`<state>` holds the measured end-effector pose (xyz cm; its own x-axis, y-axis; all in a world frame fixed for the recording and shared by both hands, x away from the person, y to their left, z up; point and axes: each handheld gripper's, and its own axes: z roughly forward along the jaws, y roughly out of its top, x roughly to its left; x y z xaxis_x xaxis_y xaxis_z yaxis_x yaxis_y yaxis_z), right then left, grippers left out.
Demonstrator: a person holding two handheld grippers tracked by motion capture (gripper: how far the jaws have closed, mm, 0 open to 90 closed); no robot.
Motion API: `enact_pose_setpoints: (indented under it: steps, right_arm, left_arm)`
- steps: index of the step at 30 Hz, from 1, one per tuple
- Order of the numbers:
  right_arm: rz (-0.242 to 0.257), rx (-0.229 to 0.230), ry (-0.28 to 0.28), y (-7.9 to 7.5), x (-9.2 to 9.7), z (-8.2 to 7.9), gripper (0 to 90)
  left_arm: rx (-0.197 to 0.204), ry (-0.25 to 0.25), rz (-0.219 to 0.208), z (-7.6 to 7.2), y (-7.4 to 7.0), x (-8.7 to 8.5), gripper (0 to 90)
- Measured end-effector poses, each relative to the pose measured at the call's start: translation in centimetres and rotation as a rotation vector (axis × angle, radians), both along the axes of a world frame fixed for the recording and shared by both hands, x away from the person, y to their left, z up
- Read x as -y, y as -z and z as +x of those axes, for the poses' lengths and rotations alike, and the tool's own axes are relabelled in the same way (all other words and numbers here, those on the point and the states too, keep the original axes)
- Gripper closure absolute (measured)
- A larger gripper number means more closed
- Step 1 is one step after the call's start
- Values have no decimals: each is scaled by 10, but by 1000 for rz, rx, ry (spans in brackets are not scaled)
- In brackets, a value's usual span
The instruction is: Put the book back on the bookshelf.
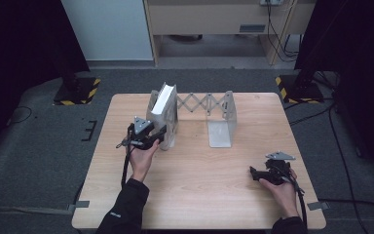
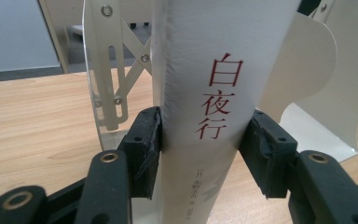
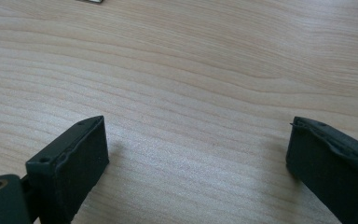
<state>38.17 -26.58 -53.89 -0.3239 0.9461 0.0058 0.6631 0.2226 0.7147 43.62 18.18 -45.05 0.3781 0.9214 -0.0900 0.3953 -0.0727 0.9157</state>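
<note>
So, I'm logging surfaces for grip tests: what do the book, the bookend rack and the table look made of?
Book: probably matte white paper cover, printed red characters on its spine. Bookend rack: seemingly thin sheet metal, pale painted finish, riveted scissor links. Table: wood or wood-look laminate, light grain lines.

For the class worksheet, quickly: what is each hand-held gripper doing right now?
Left hand-held gripper: closed on the spine of the upright white book.
Right hand-held gripper: open, holding nothing.

The left claw (image 2: pixel 205 154) has its black jaws on either side of an upright white book (image 2: pixel 223 93), pads against its spine with red characters. Behind the book stands a white expanding metal bookend (image 2: pixel 109 70) on the wooden desk (image 2: pixel 37 121).
</note>
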Motion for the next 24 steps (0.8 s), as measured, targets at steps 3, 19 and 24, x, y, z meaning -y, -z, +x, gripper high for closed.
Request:
enact_pose_setpoints:
  steps: [3, 19, 24]
  right_arm:
    - [0, 0, 0, 0, 0, 0, 59]
    - [0, 0, 0, 0, 0, 0, 59]
    - [-1, 0, 0, 0, 0, 0, 59]
  left_arm:
    - [6, -6, 9, 0, 0, 3, 494]
    - [47, 35, -13, -3, 12, 8, 453]
    - [32, 44, -4, -4, 16, 13, 458]
